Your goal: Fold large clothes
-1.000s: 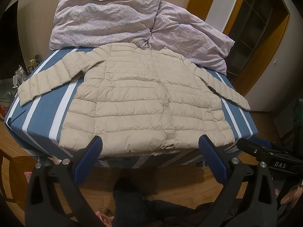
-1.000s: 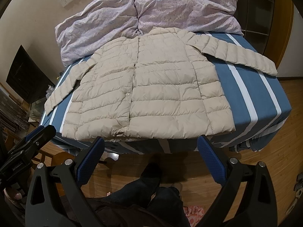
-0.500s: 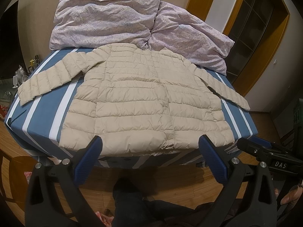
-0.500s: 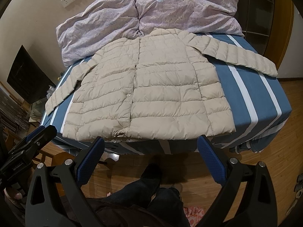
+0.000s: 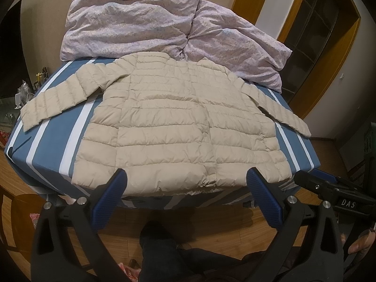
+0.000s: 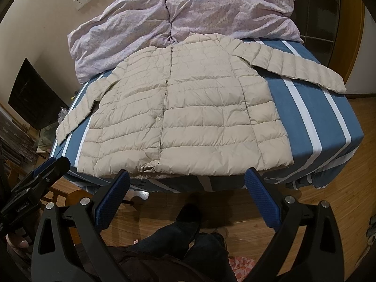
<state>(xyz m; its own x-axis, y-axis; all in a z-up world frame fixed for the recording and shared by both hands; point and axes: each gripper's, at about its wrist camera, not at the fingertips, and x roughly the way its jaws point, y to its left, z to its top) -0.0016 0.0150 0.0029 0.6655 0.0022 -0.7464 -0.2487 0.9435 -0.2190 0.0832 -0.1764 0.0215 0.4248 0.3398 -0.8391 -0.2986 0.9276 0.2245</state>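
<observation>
A beige quilted puffer jacket (image 5: pixel 178 127) (image 6: pixel 183 117) lies flat and front up on the bed, both sleeves spread out to the sides, hem towards me. My left gripper (image 5: pixel 186 178) hangs open short of the hem, over the foot of the bed, nothing between its blue pads (image 5: pixel 108 199). In the right wrist view my right gripper (image 6: pixel 186 178) is also open and empty, held just short of the bed's near edge. Each gripper shows at the edge of the other's view.
The bed has a blue sheet with white stripes (image 5: pixel 47 150) (image 6: pixel 312 117). A crumpled lilac duvet (image 5: pixel 145 25) (image 6: pixel 199 11) is heaped at the head, behind the jacket's collar. Wooden floor and a person's dark-trousered legs (image 6: pixel 185 232) lie below. A dark screen (image 6: pixel 30 98) stands left.
The right gripper's view has crept slightly closer and lower towards the bed. The left gripper and the jacket have not visibly moved.
</observation>
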